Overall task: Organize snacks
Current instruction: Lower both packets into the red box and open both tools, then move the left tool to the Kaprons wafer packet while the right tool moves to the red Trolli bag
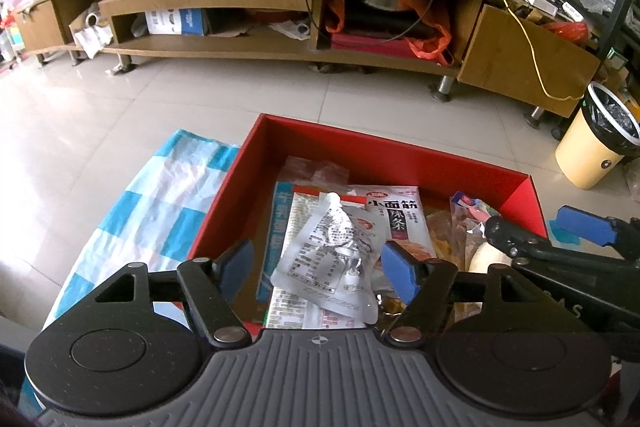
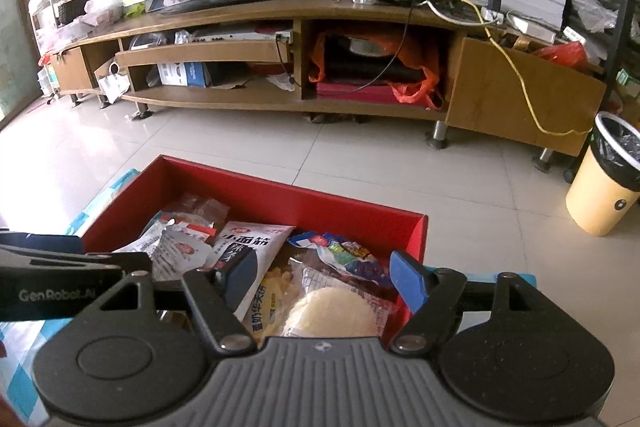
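- We see a red box.
- Our cloth is blue-and-white checked.
- Our pads are blue.
- We note a cream bin.

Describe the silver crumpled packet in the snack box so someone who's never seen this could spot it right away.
Find the red box on the checked cloth. Inside, toward its left half, the silver packet lies on top of the other snacks. It alone is crinkled foil with small black print; its neighbours are colourful.
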`<state>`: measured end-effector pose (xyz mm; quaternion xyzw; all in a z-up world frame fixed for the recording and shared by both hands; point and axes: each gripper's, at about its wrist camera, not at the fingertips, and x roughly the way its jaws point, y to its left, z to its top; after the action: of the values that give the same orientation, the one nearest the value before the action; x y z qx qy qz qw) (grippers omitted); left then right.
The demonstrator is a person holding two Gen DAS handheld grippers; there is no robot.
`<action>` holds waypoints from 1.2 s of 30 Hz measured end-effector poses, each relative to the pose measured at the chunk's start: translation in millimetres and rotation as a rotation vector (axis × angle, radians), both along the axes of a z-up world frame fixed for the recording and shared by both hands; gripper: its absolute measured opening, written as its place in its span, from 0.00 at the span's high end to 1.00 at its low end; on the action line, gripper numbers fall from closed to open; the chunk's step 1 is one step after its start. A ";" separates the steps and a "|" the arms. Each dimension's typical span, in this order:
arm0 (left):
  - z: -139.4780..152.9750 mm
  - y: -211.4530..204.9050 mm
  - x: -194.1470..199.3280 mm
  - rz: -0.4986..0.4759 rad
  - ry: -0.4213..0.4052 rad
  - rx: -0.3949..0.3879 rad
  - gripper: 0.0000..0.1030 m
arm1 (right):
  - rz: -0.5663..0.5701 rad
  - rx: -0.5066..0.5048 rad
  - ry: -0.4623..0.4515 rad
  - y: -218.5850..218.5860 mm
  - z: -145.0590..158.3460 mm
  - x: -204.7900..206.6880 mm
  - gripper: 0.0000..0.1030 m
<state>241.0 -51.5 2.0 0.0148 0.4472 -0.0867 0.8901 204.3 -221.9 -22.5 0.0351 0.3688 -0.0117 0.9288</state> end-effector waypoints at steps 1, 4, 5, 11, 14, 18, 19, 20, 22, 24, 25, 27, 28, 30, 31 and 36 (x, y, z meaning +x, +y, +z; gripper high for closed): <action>0.8 0.3 -0.9 0.001 -0.003 0.003 0.25 | 0.001 -0.002 0.001 -0.1 0.2 -0.8 0.29; 3.3 1.0 -5.7 -0.004 -0.012 0.010 0.25 | -0.001 -0.013 0.003 -0.1 0.6 -4.4 0.29; 3.6 0.3 -7.5 -0.006 -0.014 0.013 0.24 | -0.002 -0.016 0.005 -0.4 0.8 -5.5 0.29; 7.4 2.2 -26.1 -0.023 -0.015 0.012 0.23 | -0.005 -0.025 0.008 -1.3 4.3 -19.6 0.29; 8.6 1.7 -36.8 -0.038 -0.014 0.013 0.22 | -0.005 -0.023 0.007 -1.6 7.2 -30.3 0.28; 7.9 2.6 -51.7 -0.055 -0.006 0.008 0.21 | -0.009 -0.017 0.010 -1.9 9.3 -44.3 0.24; 7.4 2.7 -54.9 -0.059 -0.003 0.009 0.21 | -0.009 -0.013 0.010 -1.9 9.5 -47.9 0.24; 6.6 3.4 -58.6 -0.060 -0.002 0.011 0.21 | -0.007 -0.010 0.011 -1.6 9.8 -51.8 0.24; 5.2 4.7 -65.7 -0.066 0.004 0.013 0.21 | -0.006 -0.012 0.013 -0.6 10.9 -57.7 0.24; 3.7 7.0 -72.9 -0.070 0.009 0.013 0.21 | -0.006 -0.013 0.007 -0.4 12.7 -64.0 0.24; 3.1 8.1 -75.7 -0.072 0.012 0.015 0.21 | -0.004 -0.013 0.007 -0.9 13.7 -65.8 0.24; 1.6 9.5 -82.6 -0.078 0.018 0.018 0.21 | -0.004 -0.008 0.007 -1.2 14.2 -71.4 0.24; 0.6 10.3 -86.3 -0.082 0.021 0.020 0.20 | -0.003 -0.007 0.011 -1.2 13.8 -74.0 0.24; -2.0 12.1 -94.3 -0.089 0.028 0.024 0.20 | -0.004 -0.007 0.018 -0.6 12.8 -79.5 0.24; -2.8 12.7 -97.6 -0.092 0.031 0.026 0.20 | -0.004 -0.008 0.023 0.0 12.3 -81.9 0.24; -9.6 20.0 -121.2 -0.115 0.056 0.034 0.18 | 0.002 -0.010 0.036 2.9 11.0 -99.2 0.24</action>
<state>119.8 -31.5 -7.6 0.0530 0.4719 -0.1305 0.8703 105.1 -219.0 -11.5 0.0296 0.3856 -0.0132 0.9221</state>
